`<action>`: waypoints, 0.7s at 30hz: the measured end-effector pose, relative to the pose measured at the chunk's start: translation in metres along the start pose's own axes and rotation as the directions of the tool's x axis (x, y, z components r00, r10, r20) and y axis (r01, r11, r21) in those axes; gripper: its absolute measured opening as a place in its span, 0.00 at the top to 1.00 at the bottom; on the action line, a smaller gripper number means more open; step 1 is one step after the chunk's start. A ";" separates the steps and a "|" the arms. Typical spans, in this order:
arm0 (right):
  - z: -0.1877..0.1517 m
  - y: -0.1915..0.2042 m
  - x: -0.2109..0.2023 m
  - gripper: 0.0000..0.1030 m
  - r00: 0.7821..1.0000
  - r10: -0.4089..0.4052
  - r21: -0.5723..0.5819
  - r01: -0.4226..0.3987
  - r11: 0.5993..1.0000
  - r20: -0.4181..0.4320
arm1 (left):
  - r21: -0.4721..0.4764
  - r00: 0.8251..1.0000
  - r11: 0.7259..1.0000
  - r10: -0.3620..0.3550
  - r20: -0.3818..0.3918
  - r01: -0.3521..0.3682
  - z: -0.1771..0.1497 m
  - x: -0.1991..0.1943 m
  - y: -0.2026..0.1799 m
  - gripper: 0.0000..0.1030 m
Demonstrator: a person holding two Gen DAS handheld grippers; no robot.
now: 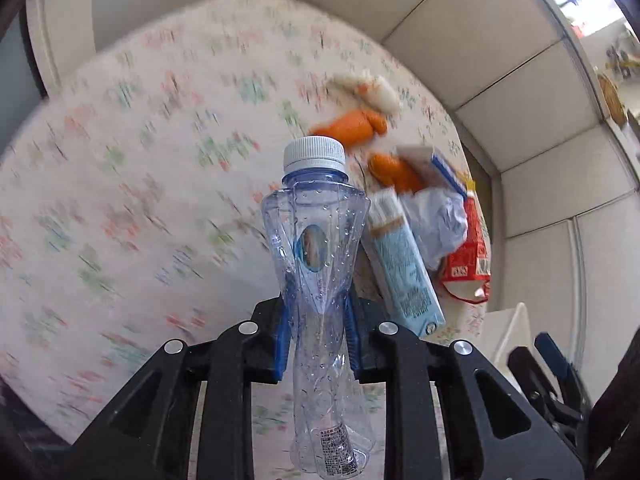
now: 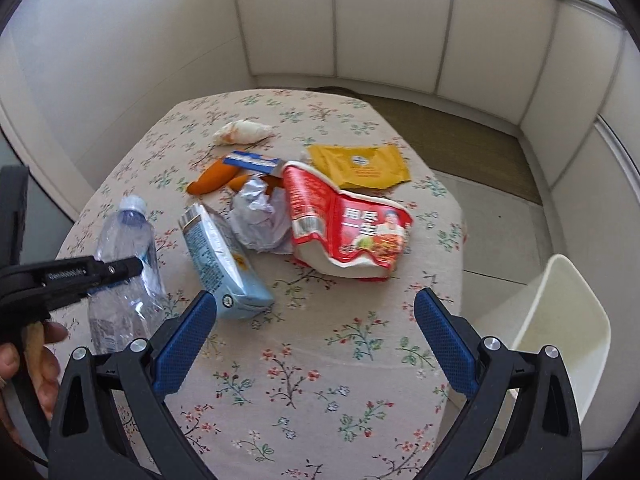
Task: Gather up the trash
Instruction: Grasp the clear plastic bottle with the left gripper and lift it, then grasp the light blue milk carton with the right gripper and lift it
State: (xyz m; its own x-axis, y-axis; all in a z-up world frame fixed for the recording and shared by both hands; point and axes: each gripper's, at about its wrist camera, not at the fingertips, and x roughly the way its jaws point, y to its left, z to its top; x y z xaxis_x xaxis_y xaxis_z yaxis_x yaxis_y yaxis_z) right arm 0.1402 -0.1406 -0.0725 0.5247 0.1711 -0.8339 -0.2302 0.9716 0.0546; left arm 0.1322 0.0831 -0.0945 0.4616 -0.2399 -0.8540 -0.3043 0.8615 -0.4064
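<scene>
My left gripper (image 1: 318, 322) is shut on a crushed clear plastic bottle (image 1: 316, 248) with a white cap, squeezing it at the waist and holding it cap forward over the floral table (image 1: 120, 200). From the right wrist view the same bottle (image 2: 124, 248) hangs at the left in the left gripper (image 2: 116, 272). My right gripper (image 2: 316, 296) stands open above the table's near part, nothing between its blue pads (image 2: 188, 340). A light blue carton (image 2: 224, 256) lies just beyond its left finger. Past it sit crumpled white paper (image 2: 260, 216) and a crushed red noodle cup (image 2: 344, 224).
A yellow packet (image 2: 360, 166), orange pieces (image 2: 212, 180), a small blue-and-white box (image 2: 252, 162) and a white wrapper (image 2: 244, 132) lie farther back. A white bin (image 2: 560, 320) stands on the floor off the table's right edge. A person's hand (image 2: 32, 356) is at the left.
</scene>
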 end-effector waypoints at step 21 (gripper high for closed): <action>0.004 0.134 0.116 0.24 0.970 0.029 -0.287 -0.100 0.953 -0.240 | 0.028 0.980 0.998 0.041 0.193 -0.047 0.045 -0.087 0.060 0.79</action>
State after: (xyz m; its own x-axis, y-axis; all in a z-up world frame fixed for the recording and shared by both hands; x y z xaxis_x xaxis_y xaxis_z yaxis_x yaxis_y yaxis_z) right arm 0.1731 0.0103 -0.1594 0.3057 0.1552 -0.9394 -0.5066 0.8619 -0.0225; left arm 0.1117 0.1756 -0.0298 0.6010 -0.1136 -0.7911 -0.3021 0.8841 -0.3564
